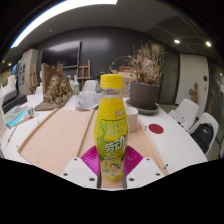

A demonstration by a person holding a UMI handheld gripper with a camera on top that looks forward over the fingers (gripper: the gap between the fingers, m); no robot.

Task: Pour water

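A clear plastic bottle with a yellow screw cap and a yellow-green printed label (111, 130) is seen upright at the centre of the gripper view. It is held between the two white fingers of the gripper (111, 168), whose magenta pads (91, 158) are pressed against the lower part of the bottle on both sides, so the gripper is clenched on the bottle. A pale yellow liquid is seen inside the bottle, up to near the neck.

Beyond the bottle, a long table with a light wooden top and white rounded edges (60, 135) is stretched away from the gripper. Just right of the bottle and slightly behind it, a small white cup (132, 120) is stood on the table. Further right of the bottle, a flat dark red round disc (155, 128) is laid on the table. Behind the bottle on its right, a dark grey round planter with dry brown plants (145, 92) is placed. Behind the bottle on its left, a second bunch of dry brown plants (58, 88) is seen. Far left of the bottle, a light blue flat object (18, 118) is laid near the table edge. Right of the bottle, past the table edge, white chairs (186, 112) are stood.
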